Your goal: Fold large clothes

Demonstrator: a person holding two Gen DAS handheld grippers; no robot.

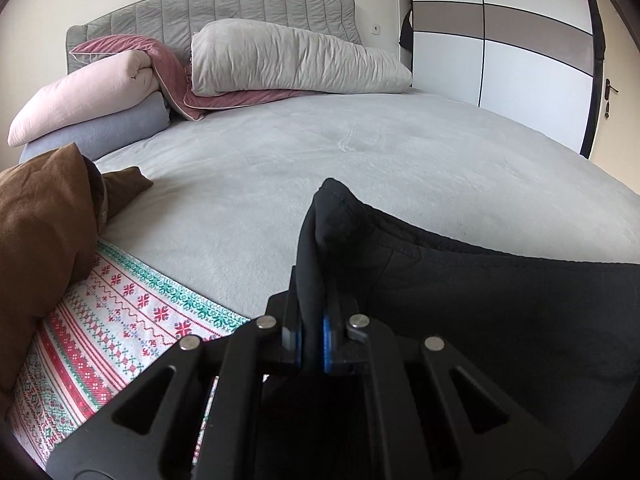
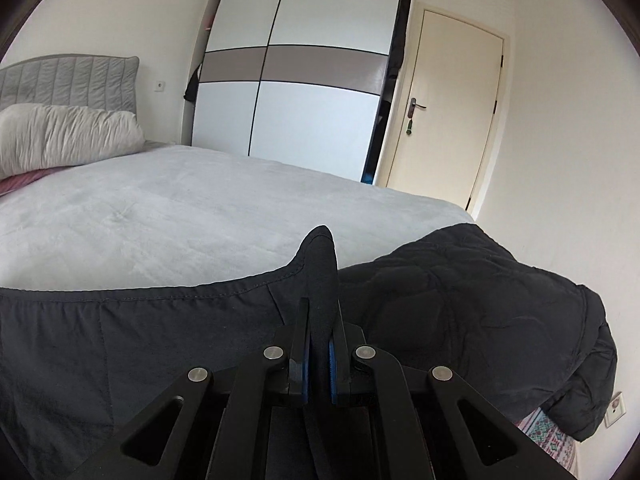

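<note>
My left gripper [image 1: 314,300] is shut on a corner of a black garment [image 1: 500,312], which stretches taut to the right above the grey bed [image 1: 320,160]. My right gripper [image 2: 320,312] is shut on the other corner of the same black garment [image 2: 140,340], which stretches to the left with its stitched hem along the top. Both corners stick up between the blue-padded fingers. The rest of the garment hangs below the frames, out of sight.
A brown garment [image 1: 44,220] lies at the left on a patterned red-and-green cloth [image 1: 120,320]. A black quilted jacket [image 2: 500,312] lies at the bed's right corner. Pillows [image 1: 288,60] and rolled blankets [image 1: 88,92] sit by the headboard. A wardrobe [image 2: 296,80] and a door [image 2: 448,100] stand beyond.
</note>
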